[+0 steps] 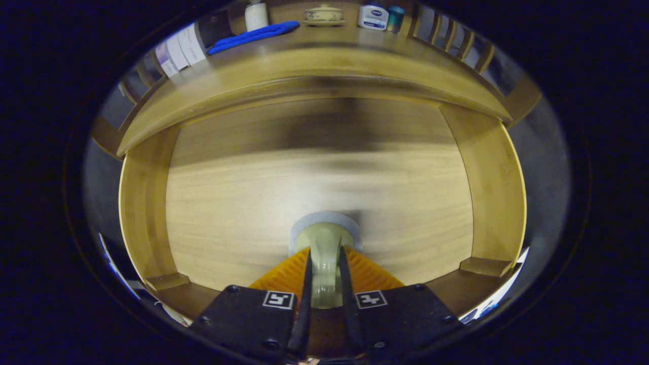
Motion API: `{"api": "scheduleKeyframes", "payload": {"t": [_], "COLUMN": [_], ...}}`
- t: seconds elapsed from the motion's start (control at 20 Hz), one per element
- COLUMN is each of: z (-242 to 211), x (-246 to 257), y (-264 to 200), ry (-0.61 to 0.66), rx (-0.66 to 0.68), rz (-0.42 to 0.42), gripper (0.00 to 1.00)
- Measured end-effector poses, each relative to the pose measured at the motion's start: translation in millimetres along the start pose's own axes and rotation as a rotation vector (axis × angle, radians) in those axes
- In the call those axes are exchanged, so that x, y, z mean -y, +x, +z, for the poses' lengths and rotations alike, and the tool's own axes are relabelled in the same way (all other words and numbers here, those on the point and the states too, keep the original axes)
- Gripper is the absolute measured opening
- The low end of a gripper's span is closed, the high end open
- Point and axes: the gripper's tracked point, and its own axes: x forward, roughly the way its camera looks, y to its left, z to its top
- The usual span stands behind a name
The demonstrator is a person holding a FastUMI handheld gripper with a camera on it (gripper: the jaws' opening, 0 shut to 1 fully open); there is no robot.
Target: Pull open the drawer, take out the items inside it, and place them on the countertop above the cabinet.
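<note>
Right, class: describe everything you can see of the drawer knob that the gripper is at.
The drawer knob is pale, greenish cream, smooth and glossy, like glazed ceramic or plastic. Its stem widens to a round base on a light grey disc against the wooden drawer front. It sits between the fingers of the gripper, which press it from both sides. It points straight out toward the camera.

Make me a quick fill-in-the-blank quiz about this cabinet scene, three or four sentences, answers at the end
1. The gripper has both fingers closed on the drawer's ____.
2. The folded cloth lying on the countertop is ____ in colour.
3. The lidded teacup stands on the countertop to the ____ of the cloth.
4. The drawer front is made of ____.

Missing words: knob; blue; right; wood
</note>
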Motion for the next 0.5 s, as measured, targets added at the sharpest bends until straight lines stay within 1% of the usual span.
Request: {"api": "scheduleKeyframes", "payload": {"t": [0.05,0.15,0.25,0.5], "z": [0.4,-2.5,0.0,21.5], "x": [-0.5,-1.8,-3.1,3.2], "y": [0.8,-2.4,-7.5,-43.7], "ry": [-0.007,-0.002,0.008,-0.004], "rx": [0.005,-0.004,-0.002,0.041], "rz": [0.001,0.023,0.045,0.039], "gripper": [0.23,0.2,0.19,0.19]}}
